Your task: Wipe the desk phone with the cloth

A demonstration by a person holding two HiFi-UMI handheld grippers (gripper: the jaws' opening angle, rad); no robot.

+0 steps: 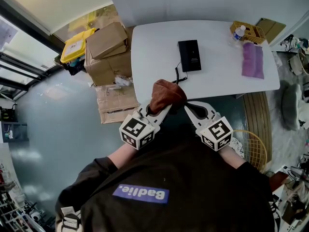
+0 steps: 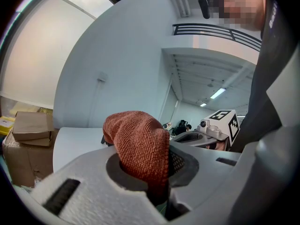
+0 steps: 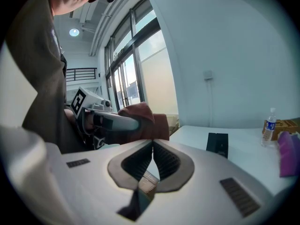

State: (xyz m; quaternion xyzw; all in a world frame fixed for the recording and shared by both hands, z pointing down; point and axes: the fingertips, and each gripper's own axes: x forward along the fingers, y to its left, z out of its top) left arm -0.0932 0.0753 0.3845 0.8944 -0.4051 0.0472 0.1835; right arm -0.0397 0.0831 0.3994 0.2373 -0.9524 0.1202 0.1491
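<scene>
A rust-brown cloth (image 1: 165,94) is bunched in my left gripper (image 1: 161,111), which is shut on it just in front of the white table's near edge. The same cloth (image 2: 140,146) fills the left gripper view, pinched between the jaws. My right gripper (image 1: 189,108) hangs beside it, shut and empty; its pads (image 3: 164,162) touch. The black desk phone (image 1: 189,55) lies flat in the middle of the table, its cord trailing toward the near edge. It also shows small in the right gripper view (image 3: 217,142). Both grippers are held off the table, well short of the phone.
A purple cloth (image 1: 253,59) and a wicker basket (image 1: 250,31) with a water bottle (image 1: 238,32) sit at the table's right end. Cardboard boxes (image 1: 108,52) and a yellow bin (image 1: 76,45) stand left of the table (image 1: 154,47). A wire basket (image 1: 256,149) stands on the floor at right.
</scene>
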